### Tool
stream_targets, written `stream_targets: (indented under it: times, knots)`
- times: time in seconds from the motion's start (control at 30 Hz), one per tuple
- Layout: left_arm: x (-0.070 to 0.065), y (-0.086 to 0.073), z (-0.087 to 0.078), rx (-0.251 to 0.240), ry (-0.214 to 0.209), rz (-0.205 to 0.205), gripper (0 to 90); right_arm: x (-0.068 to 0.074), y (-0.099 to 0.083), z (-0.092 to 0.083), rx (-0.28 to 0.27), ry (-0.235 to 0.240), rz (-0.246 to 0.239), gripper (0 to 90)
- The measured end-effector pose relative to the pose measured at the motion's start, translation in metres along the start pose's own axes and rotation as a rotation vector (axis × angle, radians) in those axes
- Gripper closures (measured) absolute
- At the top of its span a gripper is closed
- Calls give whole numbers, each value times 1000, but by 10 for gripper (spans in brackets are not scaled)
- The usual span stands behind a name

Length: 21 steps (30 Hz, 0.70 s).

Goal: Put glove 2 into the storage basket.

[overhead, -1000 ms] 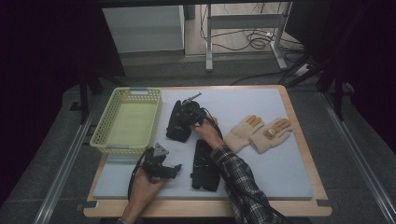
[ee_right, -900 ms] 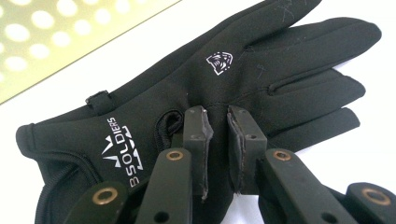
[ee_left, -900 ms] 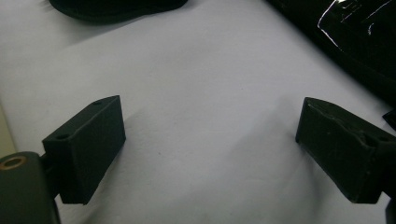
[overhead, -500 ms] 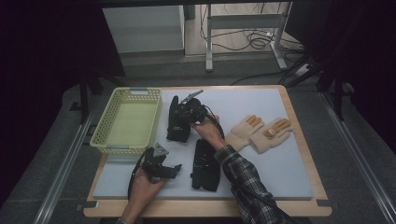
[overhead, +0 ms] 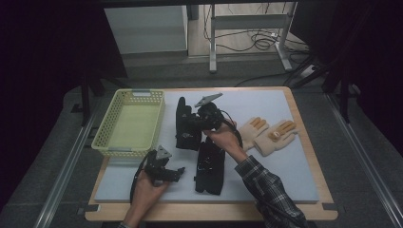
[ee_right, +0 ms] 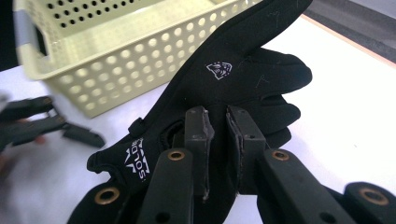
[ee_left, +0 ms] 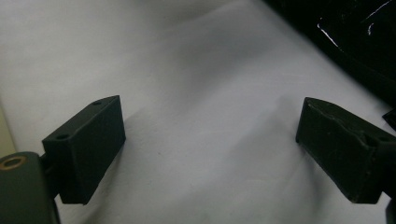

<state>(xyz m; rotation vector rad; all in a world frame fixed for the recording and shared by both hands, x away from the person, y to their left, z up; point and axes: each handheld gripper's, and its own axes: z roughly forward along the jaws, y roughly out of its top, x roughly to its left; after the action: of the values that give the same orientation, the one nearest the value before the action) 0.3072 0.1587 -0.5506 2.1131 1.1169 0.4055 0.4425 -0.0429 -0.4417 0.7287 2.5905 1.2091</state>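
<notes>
Lifting is underway: the right gripper point(ee_right: 215, 135) is pinching a black fabric glove with white logos point(ee_right: 224, 79), hanging left of centre in the high view, just beside the pale yellow perforated plastic basket point(overhead: 128, 124). It is probably heading there; keeping the pinch firm and clearing the rim before releasing seems wise. The left gripper point(ee_left: 210, 154) is resting spread and empty over the grey counter point(ee_left: 196, 65), its gap plain in its own view. The high view is adding a second black glove point(overhead: 210, 166) and two tan gloves point(overhead: 267, 135).

Black fabric glove point(ee_right: 224, 88): small white shield-ish logo on back, white lettering near cuff, reads something like "SOLD", rest cut off. Nothing else readable.
</notes>
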Motion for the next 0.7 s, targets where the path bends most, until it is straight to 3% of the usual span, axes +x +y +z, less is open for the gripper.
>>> stream_targets:
  times: [0.27,0.47,0.7]
  knots:
    - [0,0,0,-2,2,-2,82,15,-19,-46,-25,28,6,781]
    - [0,0,0,-2,0,-4,82,31,-39,-82,-31,19,2,780]
    - [0,0,0,-3,0,-5,82,49,-70,-105,-26,35,39,778]
